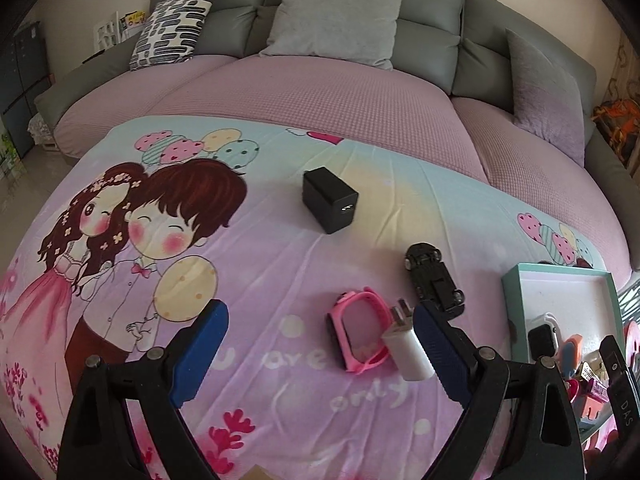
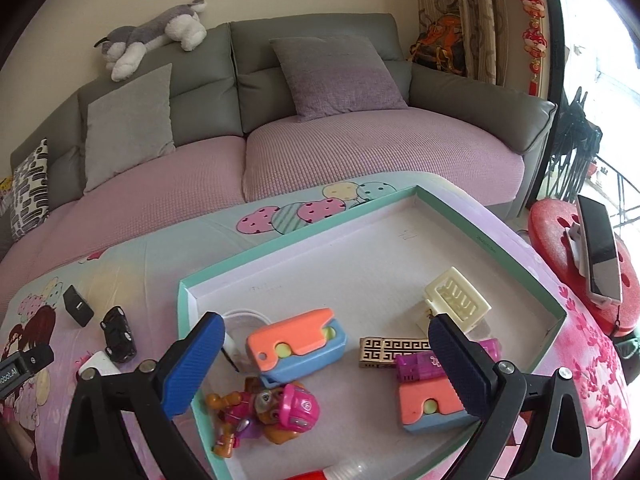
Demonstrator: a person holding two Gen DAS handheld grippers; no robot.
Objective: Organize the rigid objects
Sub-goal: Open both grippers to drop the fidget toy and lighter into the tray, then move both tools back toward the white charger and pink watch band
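Note:
In the left wrist view my left gripper (image 1: 320,346) is open above the cartoon-print cloth. A white plug charger (image 1: 408,350) lies just inside its right finger, next to a pink watch (image 1: 358,330). A black toy car (image 1: 434,280) and a black cube charger (image 1: 330,200) lie farther off. My right gripper (image 2: 328,360) is open and empty over the teal-rimmed tray (image 2: 280,248). In the tray lie two orange-and-blue toys (image 2: 296,344), a pink-helmeted dog figure (image 2: 268,412), a gold patterned box (image 2: 392,352), a purple piece (image 2: 420,362) and a cream toy chair (image 2: 456,300).
A grey sofa (image 2: 320,72) with a pink cover and cushions runs behind the table. A red stool (image 2: 556,236) with a phone (image 2: 600,252) on a stand sits right of the tray. The tray's far half is bare white.

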